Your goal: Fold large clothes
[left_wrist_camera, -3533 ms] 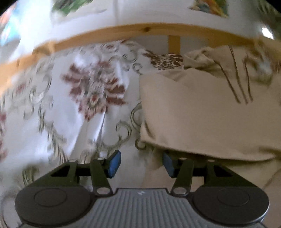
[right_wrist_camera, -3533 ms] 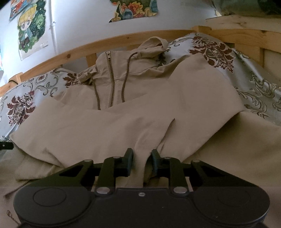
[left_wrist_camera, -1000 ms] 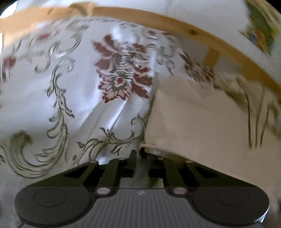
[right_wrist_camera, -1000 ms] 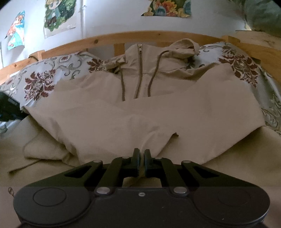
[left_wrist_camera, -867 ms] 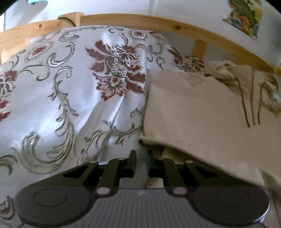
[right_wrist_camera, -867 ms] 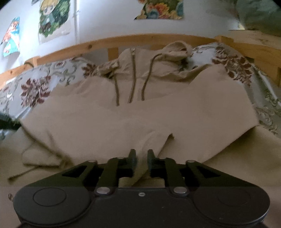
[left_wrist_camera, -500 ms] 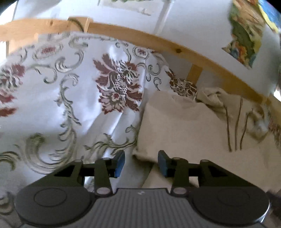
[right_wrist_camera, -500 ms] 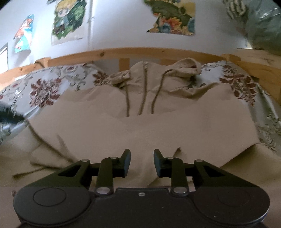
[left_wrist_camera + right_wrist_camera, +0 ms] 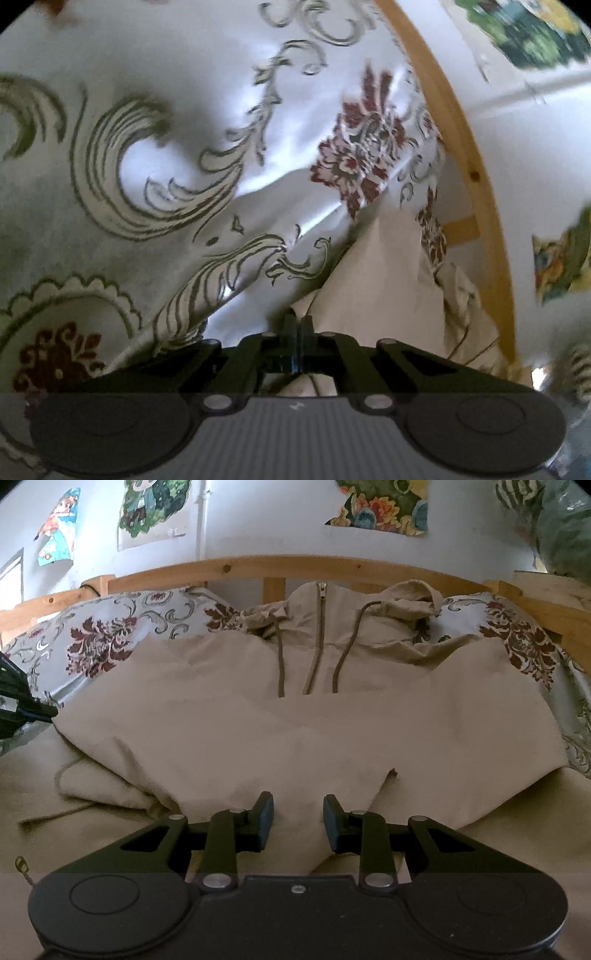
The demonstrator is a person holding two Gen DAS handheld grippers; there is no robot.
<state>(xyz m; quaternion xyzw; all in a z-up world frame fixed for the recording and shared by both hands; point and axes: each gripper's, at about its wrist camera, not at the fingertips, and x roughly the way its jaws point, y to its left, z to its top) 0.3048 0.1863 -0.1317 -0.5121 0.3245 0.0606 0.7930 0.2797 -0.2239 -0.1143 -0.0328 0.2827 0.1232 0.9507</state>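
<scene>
Right wrist view: a beige hooded jacket (image 9: 295, 720) was spread on the bed, sleeves folded inward. The right gripper (image 9: 298, 821) was held open over its near hem. The left gripper (image 9: 298, 325) was closed at the jacket's left edge; whether fabric was pinched cannot be told.

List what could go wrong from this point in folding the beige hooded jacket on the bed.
1. The left gripper is shut right at the edge of the jacket; how much cloth it has is unclear, so the fabric may slip out on a lift.
2. The right gripper is open over the folded sleeves, so a one-sided pull could drag them apart.
3. The drawstrings lie loose and might get trapped in a fold.
</scene>
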